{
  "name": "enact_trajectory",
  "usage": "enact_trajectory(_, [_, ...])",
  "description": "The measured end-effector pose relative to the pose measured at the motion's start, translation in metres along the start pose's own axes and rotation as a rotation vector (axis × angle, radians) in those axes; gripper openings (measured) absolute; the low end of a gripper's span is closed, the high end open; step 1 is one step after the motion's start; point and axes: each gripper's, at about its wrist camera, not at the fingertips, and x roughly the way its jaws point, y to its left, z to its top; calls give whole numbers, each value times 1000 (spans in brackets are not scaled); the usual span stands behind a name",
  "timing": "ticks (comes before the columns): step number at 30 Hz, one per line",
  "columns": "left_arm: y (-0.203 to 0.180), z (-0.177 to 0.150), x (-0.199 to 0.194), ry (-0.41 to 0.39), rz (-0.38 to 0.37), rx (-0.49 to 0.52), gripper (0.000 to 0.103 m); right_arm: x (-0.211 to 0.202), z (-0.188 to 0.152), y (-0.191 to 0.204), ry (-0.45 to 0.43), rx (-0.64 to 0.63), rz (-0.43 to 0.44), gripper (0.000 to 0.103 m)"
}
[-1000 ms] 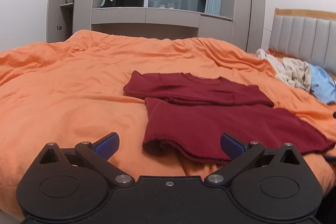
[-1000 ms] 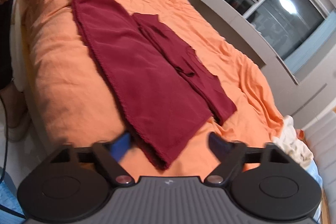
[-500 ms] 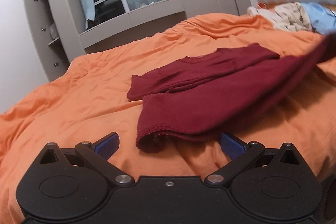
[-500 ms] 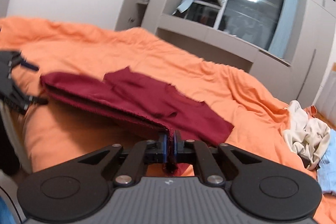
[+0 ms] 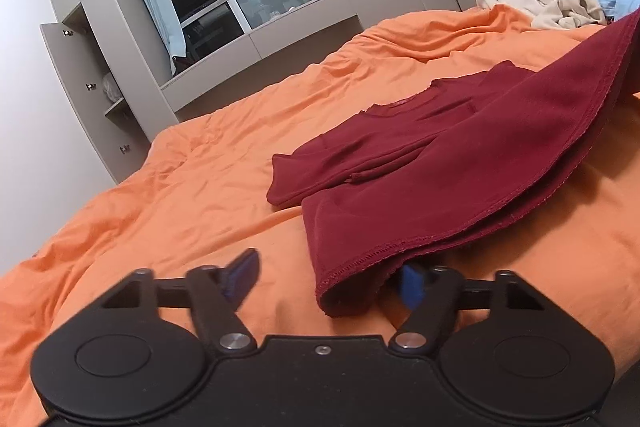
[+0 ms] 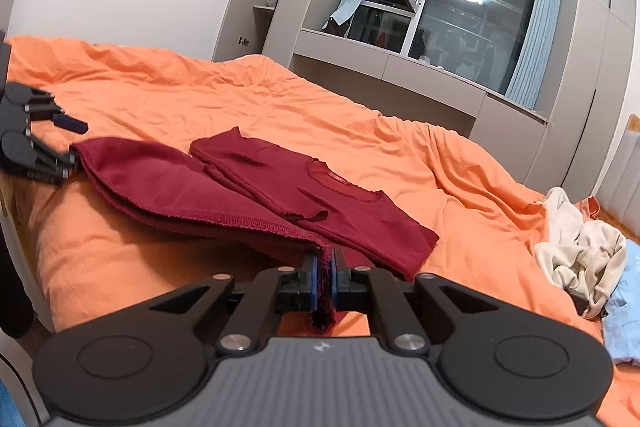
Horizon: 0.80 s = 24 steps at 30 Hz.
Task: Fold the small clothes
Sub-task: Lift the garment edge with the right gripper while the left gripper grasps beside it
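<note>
right gripper (image 6: 325,281) pinched closed on the right hem corner of the dark red shirt (image 6: 248,199), fabric visibly sandwiched between the blue pads and lifted a little off the orange duvet (image 6: 200,95)

left gripper (image 5: 330,281) spread wide, not holding anything. the other hem corner (image 5: 344,291) sits between its fingers, nearer the right pad (image 5: 412,285), which is just beside or under the cloth edge; can't tell if it touches. from the right wrist view the left gripper (image 6: 70,141) is at that same corner, fingers splayed

key geometry: shirt lies near the front edge of the bed, sleeves already folded in, collar (image 6: 340,183) on the far side. hem line runs left-right between the two grippers, so each tool owns one corner. shirt's long axis runs away from both tools toward the window (image 6: 460,7)

my read: left needs to slide slightly right/forward and close on its corner, then both carry the hem away toward the collar. risk is the left grabbing only one layer

containers: none in view. loose pile of cream and light blue clothes (image 6: 580,259) well apart at the headboard end, nothing in anything
</note>
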Motion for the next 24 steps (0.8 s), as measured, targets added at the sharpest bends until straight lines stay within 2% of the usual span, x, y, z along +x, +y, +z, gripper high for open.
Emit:
enact_trajectory(3, [5,1,-1,-10,-10,-13,44,0,-4,9,4,-45,-15,7])
enact_trajectory(5, [8,3,-4,-33,-5,-12,37,0,-7,15,4,-75,-30,7])
enact_trajectory(7, [10,5,-6,-49,-6,-4,18,0,-9,22,-6,-108,-50,7])
enact_trajectory(13, [21,13,-15,-117,6,-8,7,-9,-9,35,-73,-174,-109,6])
enact_trajectory(20, [30,21,-41,-240,6,-60,5,-37,1,29,-178,-155,-202,6])
enact_trajectory(24, [34,29,-66,-293,-21,-85,5,-65,6,19,-225,-125,-244,6])
